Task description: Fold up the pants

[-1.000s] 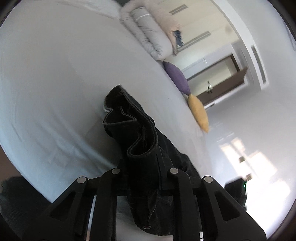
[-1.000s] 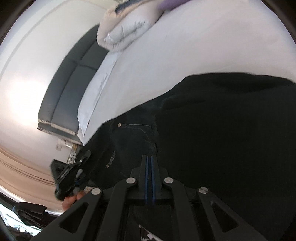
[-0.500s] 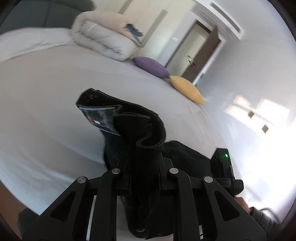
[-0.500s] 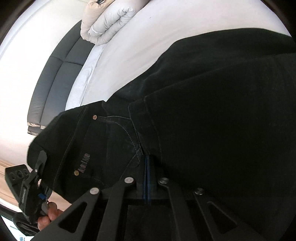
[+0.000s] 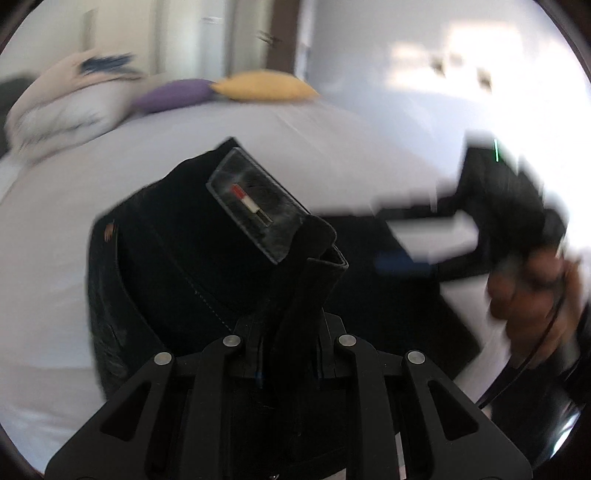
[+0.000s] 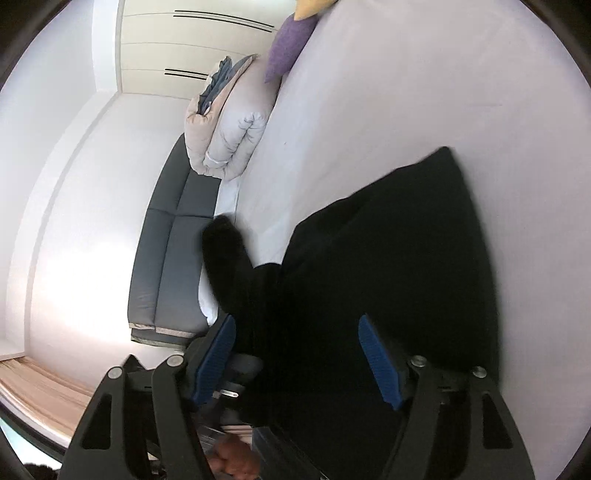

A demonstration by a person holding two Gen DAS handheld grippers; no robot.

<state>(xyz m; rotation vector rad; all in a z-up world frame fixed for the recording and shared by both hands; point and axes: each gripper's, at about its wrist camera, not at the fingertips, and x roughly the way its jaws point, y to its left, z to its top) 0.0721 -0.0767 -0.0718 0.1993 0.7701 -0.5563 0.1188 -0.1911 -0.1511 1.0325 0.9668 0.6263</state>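
Note:
The black pants (image 5: 177,258) lie on a white bed (image 5: 332,147). My left gripper (image 5: 288,354) is shut on the bunched waistband, whose grey label (image 5: 255,206) stands up in front of the fingers. In the right wrist view the pants (image 6: 388,251) spread dark over the bed (image 6: 406,92). My right gripper (image 6: 299,354) is open, its blue pads (image 6: 376,358) apart above the cloth, holding nothing. The right gripper also shows blurred in the left wrist view (image 5: 498,206), held by a hand.
A rolled duvet (image 6: 232,136), a purple pillow (image 6: 288,48) and a yellow pillow (image 5: 262,86) lie at the head of the bed. A dark grey headboard (image 6: 170,251) stands beside the wall. A door (image 5: 284,33) is behind the bed.
My right gripper has opened and let go of the pants. My left gripper has swung right with the waistband still in it, and the right gripper has come into its view.

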